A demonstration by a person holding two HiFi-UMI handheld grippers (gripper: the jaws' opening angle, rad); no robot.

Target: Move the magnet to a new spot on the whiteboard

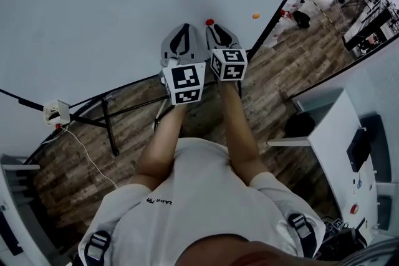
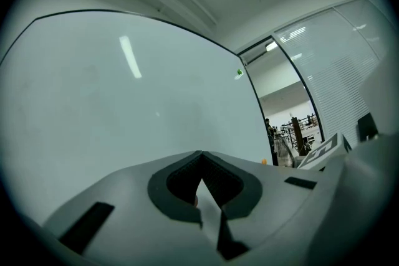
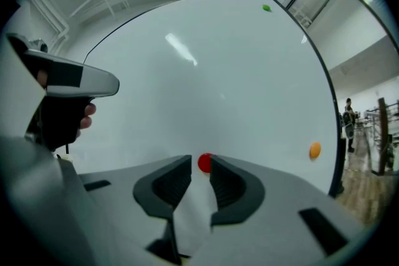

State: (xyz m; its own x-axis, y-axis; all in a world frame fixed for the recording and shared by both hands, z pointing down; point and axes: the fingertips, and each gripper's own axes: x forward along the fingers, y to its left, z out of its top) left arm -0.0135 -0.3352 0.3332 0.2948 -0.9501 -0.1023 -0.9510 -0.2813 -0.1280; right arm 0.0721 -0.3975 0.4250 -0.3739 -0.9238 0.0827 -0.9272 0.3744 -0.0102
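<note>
The small round red magnet [image 3: 204, 162] sits flat on the large white whiteboard [image 3: 218, 84], between the jaw tips of the right gripper [image 3: 200, 165]. These jaws stand spread on either side of the magnet and do not clamp it. The left gripper [image 2: 201, 156] is positioned just beside the right one, jaws pressed together (tips meeting). A round orange magnet [image 3: 315, 149] and a green magnet [image 3: 267, 8] lie well apart on the same board.
</note>
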